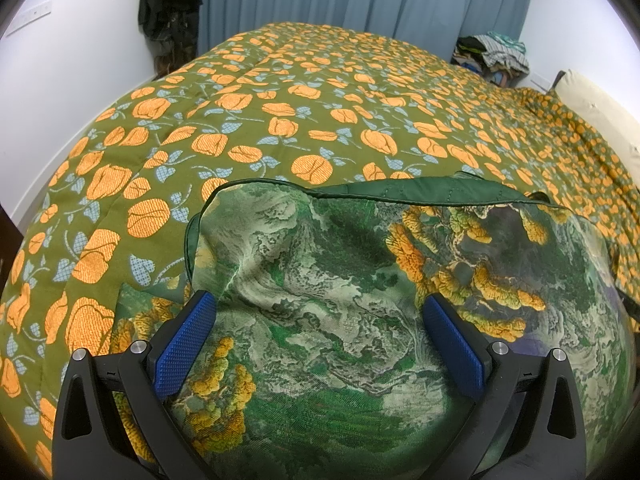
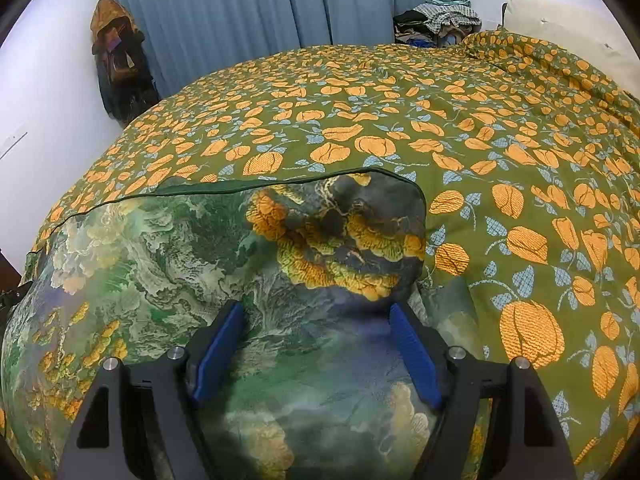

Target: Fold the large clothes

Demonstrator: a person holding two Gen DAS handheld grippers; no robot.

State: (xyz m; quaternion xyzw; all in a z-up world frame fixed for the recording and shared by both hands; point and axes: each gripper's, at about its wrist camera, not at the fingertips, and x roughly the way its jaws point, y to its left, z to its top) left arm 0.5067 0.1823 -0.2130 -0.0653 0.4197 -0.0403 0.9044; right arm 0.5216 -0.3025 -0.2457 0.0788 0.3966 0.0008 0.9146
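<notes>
A green garment (image 1: 328,280) printed with yellow and pale foliage lies on the near part of the bed, over a green bedspread (image 1: 304,112) patterned with orange flowers. Its dark-piped edge (image 1: 400,192) faces the far side, and it looks folded over, though the layers are hard to read. The left hand-held gripper (image 1: 320,304) hangs over the garment's left part, fingers wide apart with nothing pinched. The right hand-held gripper (image 2: 316,312) is likewise spread above the right part. Blue curtains (image 2: 280,4) hang behind the bed, with a pile of clothes (image 2: 440,20) beside them.
</notes>
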